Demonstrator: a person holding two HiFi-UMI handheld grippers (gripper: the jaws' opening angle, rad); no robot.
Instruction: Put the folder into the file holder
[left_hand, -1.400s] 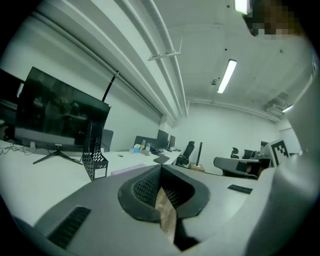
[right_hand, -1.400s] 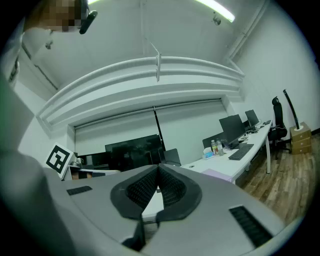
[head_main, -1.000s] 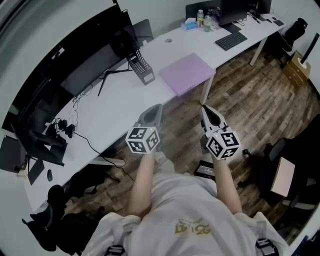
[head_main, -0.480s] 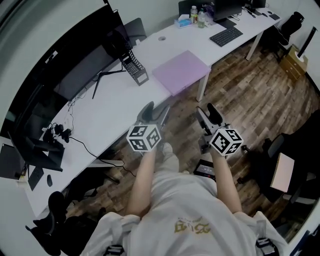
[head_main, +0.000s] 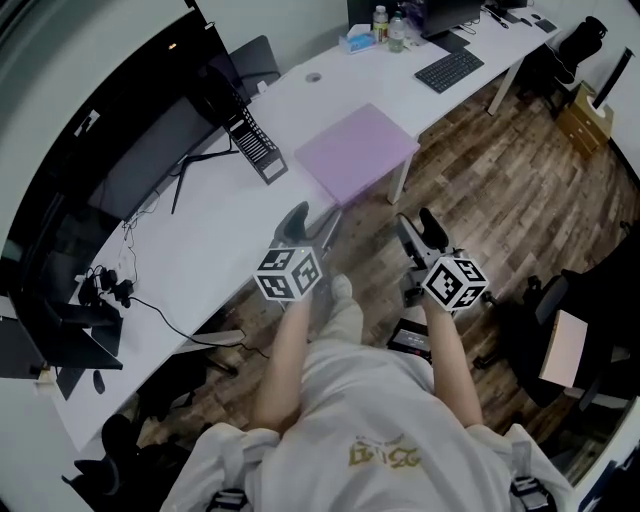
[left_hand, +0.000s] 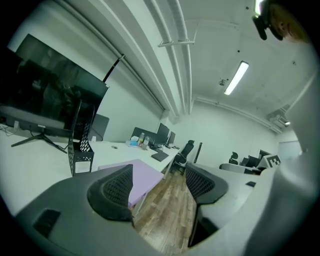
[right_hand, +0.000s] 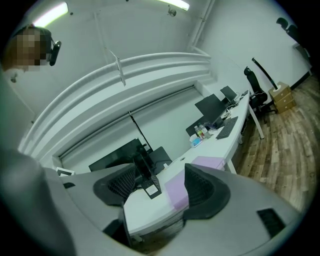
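Head view looks steeply down on a long white desk (head_main: 200, 230) that curves across the room, with a dark monitor (head_main: 150, 160) standing along its far side. The lilac folder (head_main: 357, 152) lies flat at the desk's near edge, close to the person, which I'd guess is so an edge can be pinched without reaching over anything. The black mesh file holder (head_main: 255, 150) stands upright just beside it, toward the monitor. The two are apart, and the holder's slots look free to take the folder.

The person holds the left gripper (head_main: 313, 218) and the right gripper (head_main: 418, 225) side by side, both aimed at the folder but short of it. Both pairs of jaws have just been opening and now stand spread wide. Only floor and desk show between the pads, so neither holds anything. That reads as getting ready to grasp, with the folder not yet touched.
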